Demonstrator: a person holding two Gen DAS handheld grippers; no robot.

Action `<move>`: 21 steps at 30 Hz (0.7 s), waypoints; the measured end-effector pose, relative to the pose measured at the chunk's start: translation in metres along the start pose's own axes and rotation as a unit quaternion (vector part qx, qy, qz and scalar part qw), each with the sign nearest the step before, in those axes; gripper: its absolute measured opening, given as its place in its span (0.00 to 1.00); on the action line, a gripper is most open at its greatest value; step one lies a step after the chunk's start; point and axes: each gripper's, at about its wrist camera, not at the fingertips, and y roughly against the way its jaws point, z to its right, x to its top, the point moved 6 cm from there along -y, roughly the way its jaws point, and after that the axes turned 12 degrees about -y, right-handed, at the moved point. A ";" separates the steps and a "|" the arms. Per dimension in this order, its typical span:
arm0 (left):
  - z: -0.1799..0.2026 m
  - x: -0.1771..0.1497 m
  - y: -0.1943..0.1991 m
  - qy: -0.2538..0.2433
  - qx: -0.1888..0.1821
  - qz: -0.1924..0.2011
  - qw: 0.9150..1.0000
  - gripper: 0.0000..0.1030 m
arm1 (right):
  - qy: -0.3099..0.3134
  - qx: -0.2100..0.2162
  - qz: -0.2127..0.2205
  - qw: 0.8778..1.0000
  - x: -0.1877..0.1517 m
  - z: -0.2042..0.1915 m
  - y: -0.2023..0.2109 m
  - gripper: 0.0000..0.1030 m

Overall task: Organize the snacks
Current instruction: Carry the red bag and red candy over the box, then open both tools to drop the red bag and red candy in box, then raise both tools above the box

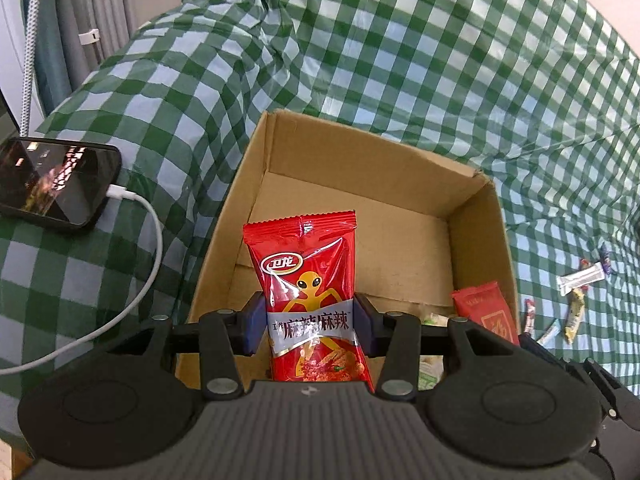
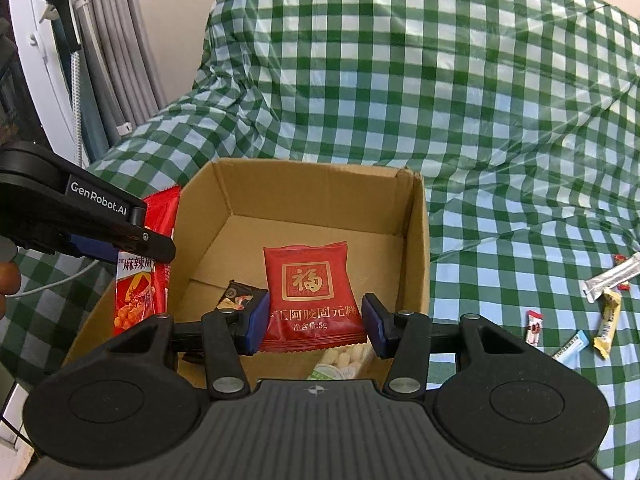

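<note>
My left gripper [image 1: 310, 326] is shut on a red spicy-snack packet with a yellow alien figure [image 1: 308, 276], held upright over the open cardboard box [image 1: 476, 216]. My right gripper [image 2: 316, 326] is shut on a dark red square pouch with gold characters [image 2: 310, 292], also above the box [image 2: 416, 248]. The right wrist view shows the left gripper [image 2: 120, 236] at the box's left side with its red packet [image 2: 136, 296]. The left wrist view shows the dark red pouch [image 1: 486, 314] at the box's right wall. On the box floor lie a dark brown packet [image 2: 236, 294] and a pale snack bag [image 2: 348, 360].
A green-checked cloth [image 2: 440, 100] covers the table and the rise behind. Several small snack packets [image 2: 600, 312] lie loose on the cloth to the box's right. A phone [image 1: 56, 180] with a white charging cable [image 1: 148, 264] lies left of the box. Grey curtains [image 2: 108, 72] hang at the far left.
</note>
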 end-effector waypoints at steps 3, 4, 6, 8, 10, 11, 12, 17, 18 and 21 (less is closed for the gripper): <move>0.001 0.000 -0.012 -0.003 0.005 -0.009 1.000 0.49 | 0.000 -0.002 -0.007 1.000 -0.001 0.003 -0.012 0.50; 0.001 0.000 -0.016 -0.003 0.006 -0.012 1.000 0.49 | -0.002 -0.004 -0.009 1.000 -0.002 0.005 -0.016 0.50; 0.001 0.000 -0.022 -0.005 0.009 -0.018 1.000 0.49 | -0.005 -0.005 -0.012 1.000 -0.001 0.007 -0.022 0.50; 0.000 0.001 -0.029 -0.007 0.013 -0.023 1.000 0.49 | -0.005 -0.006 -0.012 1.000 -0.001 0.008 -0.027 0.50; 0.000 0.003 -0.034 -0.014 0.014 -0.025 0.999 0.53 | -0.006 -0.007 -0.011 1.000 0.000 0.010 -0.031 0.50; 0.000 0.004 -0.035 -0.018 0.018 -0.025 0.999 0.57 | -0.009 -0.004 -0.012 1.000 0.002 0.010 -0.033 0.51; 0.000 0.006 -0.035 -0.024 0.022 -0.021 0.999 0.73 | -0.013 -0.002 -0.012 1.000 0.004 0.011 -0.034 0.52; 0.004 0.006 -0.013 -0.063 0.058 0.028 0.996 1.00 | -0.021 -0.007 0.014 1.000 0.012 0.015 -0.023 0.81; 0.005 0.003 -0.010 -0.074 0.059 0.025 0.995 1.00 | -0.015 -0.007 0.015 1.000 0.012 0.014 -0.019 0.81; 0.006 -0.014 0.003 -0.091 0.064 0.017 0.994 1.00 | -0.006 -0.006 0.012 1.000 0.003 0.015 -0.001 0.85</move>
